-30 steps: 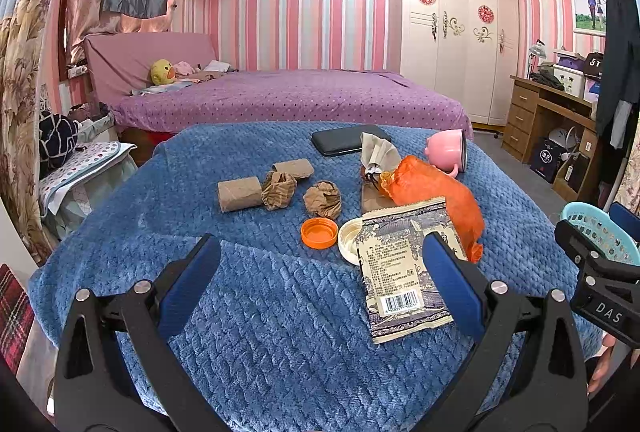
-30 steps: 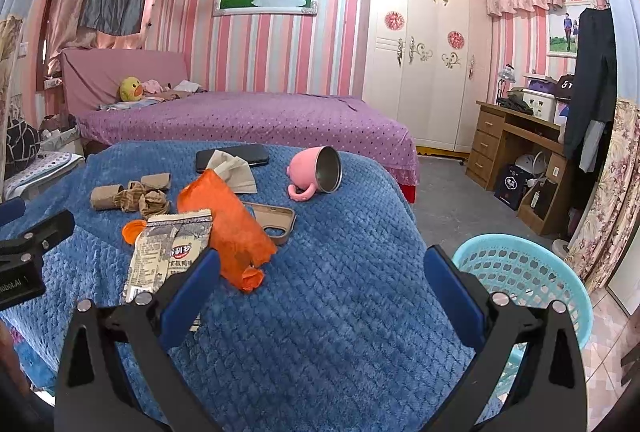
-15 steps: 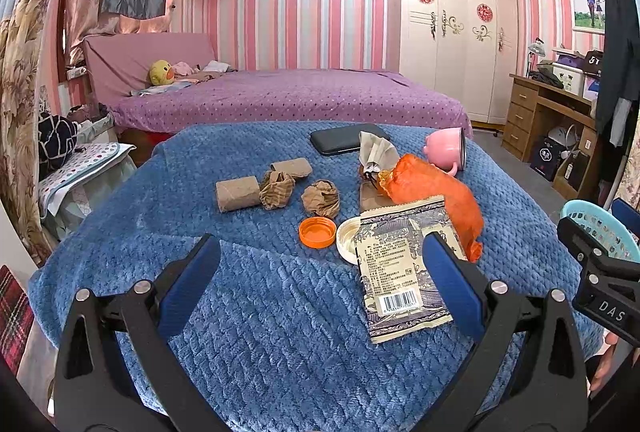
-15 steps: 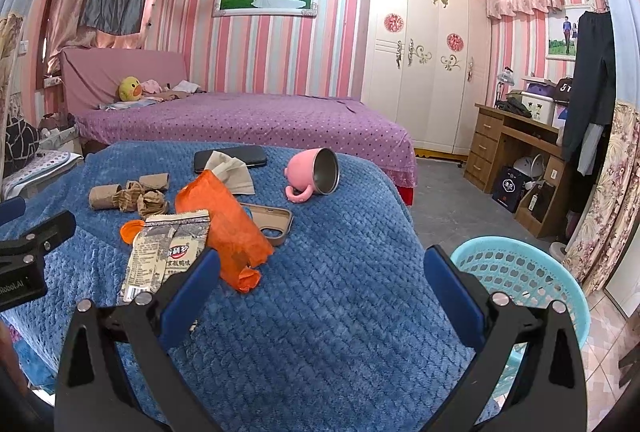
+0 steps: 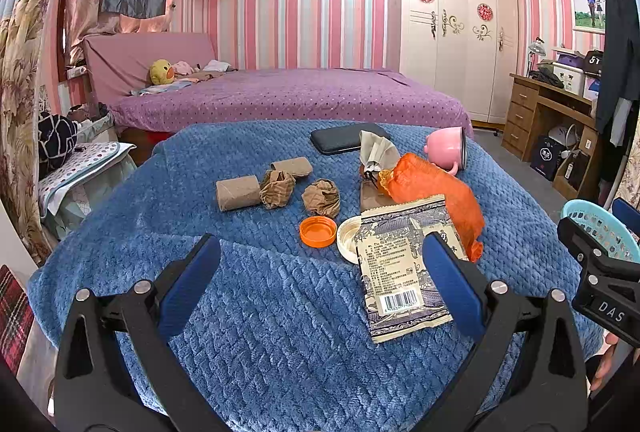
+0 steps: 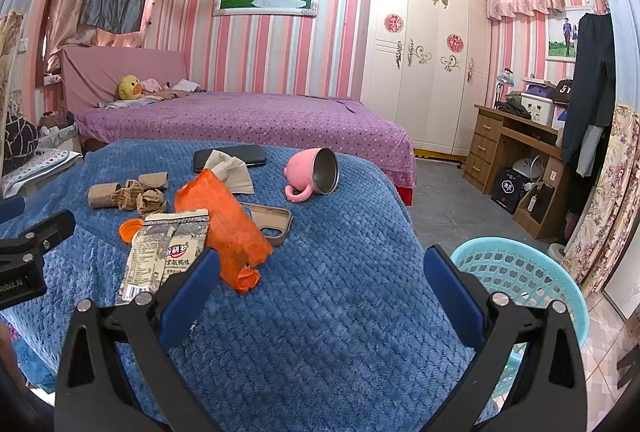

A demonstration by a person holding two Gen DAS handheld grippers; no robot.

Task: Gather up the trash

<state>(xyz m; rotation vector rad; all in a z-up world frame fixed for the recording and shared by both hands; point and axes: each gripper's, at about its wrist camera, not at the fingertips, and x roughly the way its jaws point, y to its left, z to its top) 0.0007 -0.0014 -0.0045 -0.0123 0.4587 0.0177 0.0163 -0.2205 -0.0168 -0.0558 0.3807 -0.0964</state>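
Trash lies on the blue blanket (image 5: 260,312): a printed snack wrapper (image 5: 396,264), an orange plastic bag (image 5: 436,188), an orange cap (image 5: 318,231), a white lid (image 5: 347,238), crumpled brown paper balls (image 5: 322,197) and cardboard tubes (image 5: 238,192). My left gripper (image 5: 320,264) hovers open just short of the cap and wrapper, holding nothing. My right gripper (image 6: 320,276) is open over the blanket's right part, empty, with the orange bag (image 6: 228,220) and wrapper (image 6: 168,252) at its left finger. A light blue basket (image 6: 520,272) stands on the floor to the right.
A pink mug (image 6: 314,174) lies on its side, with a black phone (image 6: 230,158), a tan phone case (image 6: 272,222) and a tissue (image 6: 234,172) on the blanket. Behind is a purple bed (image 5: 288,100); a wooden desk (image 6: 516,152) stands at right.
Both grippers have barely shifted; the scene slid slightly in each view. Nothing was picked up or released.
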